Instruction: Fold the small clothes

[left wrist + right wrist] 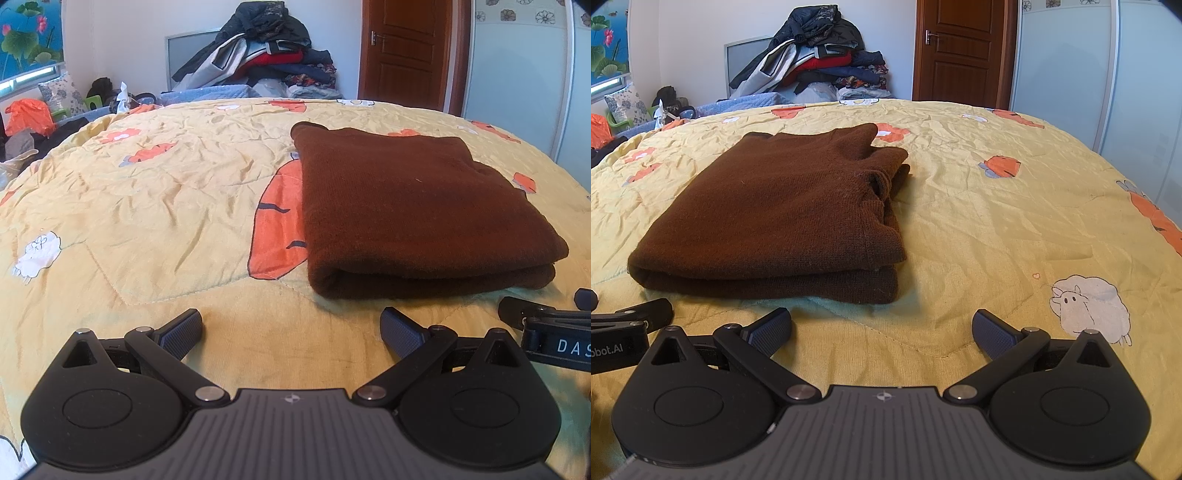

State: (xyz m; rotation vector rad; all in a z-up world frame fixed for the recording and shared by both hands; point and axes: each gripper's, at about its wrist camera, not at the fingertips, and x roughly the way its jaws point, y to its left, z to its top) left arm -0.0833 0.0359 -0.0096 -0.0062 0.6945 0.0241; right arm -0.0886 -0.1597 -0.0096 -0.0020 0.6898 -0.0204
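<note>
- Bed point(147, 206): yellow printed quilt spread flat, giving a broad, soft place for folding; a heap of other clothes point(266, 48) lies beyond its far edge.
- Brown sweater point(783, 206): lies folded into a compact rectangle in the middle of the bed, its doubled fold toward the near edge; the fold looks complete.
- Left tool point(291, 328): jaws apart, empty, near the bed's near edge, just short of the sweater.
- Right tool point(882, 328): likewise spread and empty, apparently clear of the cloth so the fold stays undisturbed.
</note>
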